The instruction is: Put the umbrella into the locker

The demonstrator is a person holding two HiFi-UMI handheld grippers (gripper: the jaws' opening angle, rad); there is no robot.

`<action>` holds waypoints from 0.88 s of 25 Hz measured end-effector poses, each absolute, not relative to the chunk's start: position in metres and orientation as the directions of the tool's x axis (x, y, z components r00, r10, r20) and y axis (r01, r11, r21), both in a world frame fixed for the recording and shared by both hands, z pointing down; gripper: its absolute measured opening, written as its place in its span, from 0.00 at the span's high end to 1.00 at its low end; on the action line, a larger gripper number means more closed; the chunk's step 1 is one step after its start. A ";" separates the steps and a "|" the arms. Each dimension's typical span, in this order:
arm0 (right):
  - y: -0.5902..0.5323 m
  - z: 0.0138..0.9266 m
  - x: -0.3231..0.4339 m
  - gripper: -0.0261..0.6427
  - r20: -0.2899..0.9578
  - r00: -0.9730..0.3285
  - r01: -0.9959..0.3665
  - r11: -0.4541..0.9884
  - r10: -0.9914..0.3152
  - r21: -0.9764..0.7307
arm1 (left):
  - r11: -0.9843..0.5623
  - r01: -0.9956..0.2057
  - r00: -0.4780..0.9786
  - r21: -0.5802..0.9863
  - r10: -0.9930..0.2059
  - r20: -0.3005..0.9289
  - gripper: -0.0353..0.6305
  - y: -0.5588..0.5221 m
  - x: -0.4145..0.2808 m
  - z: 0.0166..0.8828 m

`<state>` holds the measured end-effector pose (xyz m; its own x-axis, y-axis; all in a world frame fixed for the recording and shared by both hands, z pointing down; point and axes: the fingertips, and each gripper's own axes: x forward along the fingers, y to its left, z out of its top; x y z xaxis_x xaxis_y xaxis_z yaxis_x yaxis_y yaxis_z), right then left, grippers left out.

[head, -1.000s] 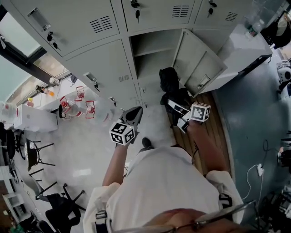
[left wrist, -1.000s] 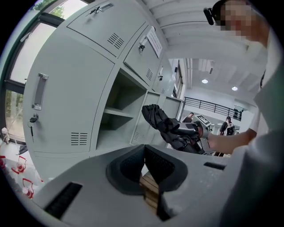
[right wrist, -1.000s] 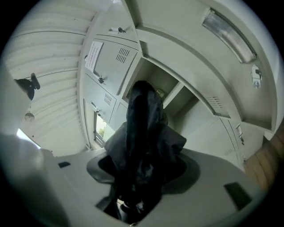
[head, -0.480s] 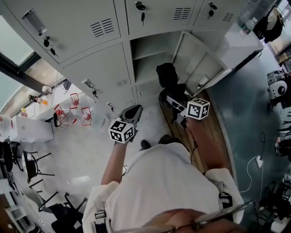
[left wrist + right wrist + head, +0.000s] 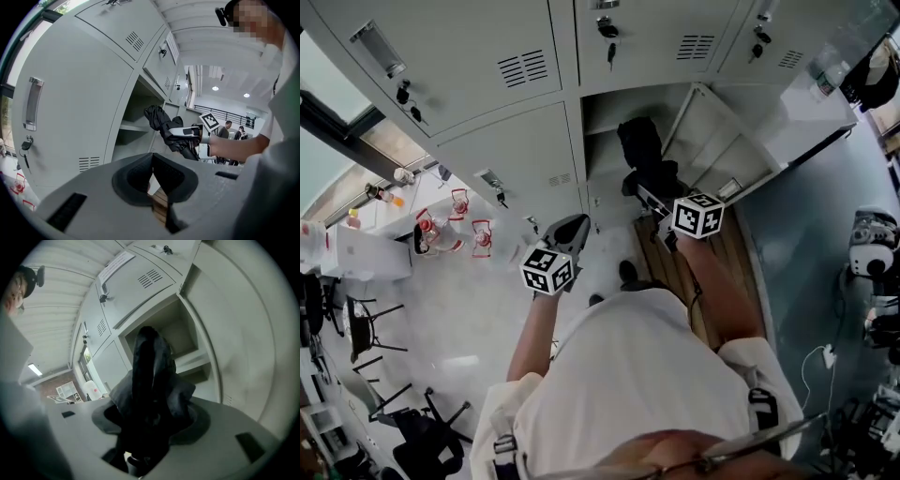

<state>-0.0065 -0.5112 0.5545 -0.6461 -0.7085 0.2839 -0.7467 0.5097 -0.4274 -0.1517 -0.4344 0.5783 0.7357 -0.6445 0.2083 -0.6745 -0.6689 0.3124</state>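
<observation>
Right gripper (image 5: pixel 656 202) pinches the folded black fabric umbrella (image 5: pixel 641 150) at the open grey metal locker (image 5: pixel 602 105). Left gripper (image 5: pixel 152 173) hangs empty, jaws pressed together.

Operator: white short-sleeved shirt (image 5: pixel 628 375), dark strap buckles (image 5: pixel 758 410) at both shoulders. Left tongs (image 5: pixel 577 225), right tongs (image 5: pixel 654 202): light grey shells, dark jaw pads, each with a white cube (image 5: pixel 697 215) bearing black square markers.
</observation>
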 end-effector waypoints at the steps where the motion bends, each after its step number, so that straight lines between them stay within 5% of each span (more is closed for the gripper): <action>1: -0.520 0.553 -0.008 0.59 0.284 -0.649 -0.747 0.518 -0.706 -0.418 | -0.666 -0.680 0.731 0.307 -0.651 0.206 0.94 -0.439 -0.151 0.575; 16: -0.632 0.540 -0.029 0.59 0.358 -0.585 -0.809 0.558 -0.728 -0.187 | -0.625 -0.731 0.677 0.273 -0.715 0.175 0.94 -0.492 -0.142 0.551; 22: -0.661 0.534 -0.039 0.59 0.361 -0.525 -0.818 0.574 -0.771 0.035 | -0.602 -0.754 0.651 0.261 -0.739 0.177 0.94 -0.496 -0.141 0.551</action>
<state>-0.0393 -0.6614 0.5341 -0.5250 -0.7709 0.3606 -0.8183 0.5737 0.0350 -0.1415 -0.4963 0.5512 0.6505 -0.7387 0.1765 -0.7545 -0.6020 0.2615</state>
